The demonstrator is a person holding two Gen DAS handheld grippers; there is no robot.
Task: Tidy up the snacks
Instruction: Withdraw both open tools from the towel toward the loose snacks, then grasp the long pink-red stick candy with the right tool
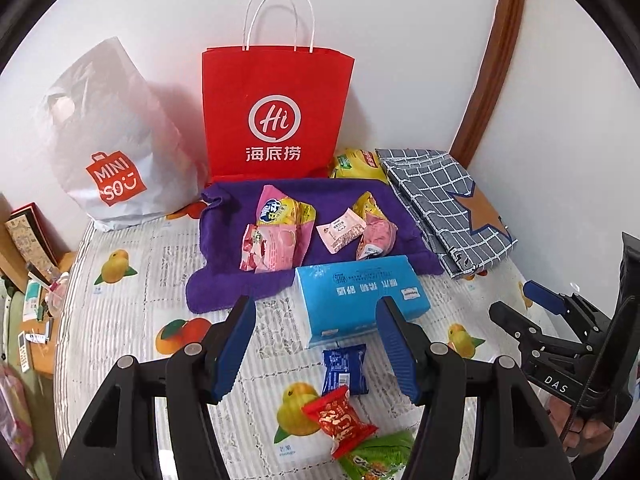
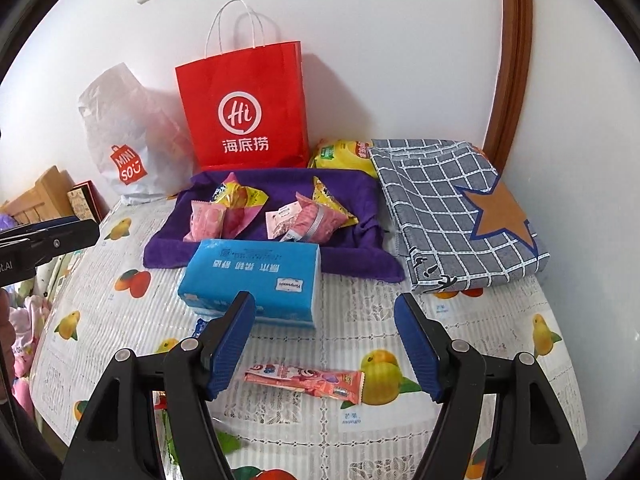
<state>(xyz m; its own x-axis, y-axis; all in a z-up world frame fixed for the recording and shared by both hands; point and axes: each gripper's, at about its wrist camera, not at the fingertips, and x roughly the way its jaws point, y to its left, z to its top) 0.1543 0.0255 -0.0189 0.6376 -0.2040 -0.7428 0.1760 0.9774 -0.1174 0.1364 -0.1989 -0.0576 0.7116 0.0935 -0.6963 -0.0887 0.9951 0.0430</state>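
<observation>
My left gripper (image 1: 316, 344) hangs open over the fruit-print table, gripping nothing. Below it on the cloth lie a blue snack packet (image 1: 345, 372), a red one (image 1: 340, 424) and a green one (image 1: 380, 456). My right gripper (image 2: 324, 346) is open and empty too, above a long pink snack (image 2: 304, 384). Further back, a purple towel (image 1: 224, 284) (image 2: 168, 252) carries several pink and yellow snack packets (image 1: 272, 252) (image 2: 208, 220). A blue tissue pack (image 1: 360, 300) (image 2: 252, 280) lies against its front edge. The right gripper (image 1: 520, 308) also shows at the right edge of the left wrist view.
A red paper bag (image 1: 276, 112) (image 2: 244, 112) and a white Miniso bag (image 1: 112, 152) stand against the back wall. A yellow chip bag (image 1: 352, 164) lies beside a folded checked cloth (image 1: 444, 208) (image 2: 452, 216) at the back right. The table's left edge drops to clutter (image 1: 36, 292).
</observation>
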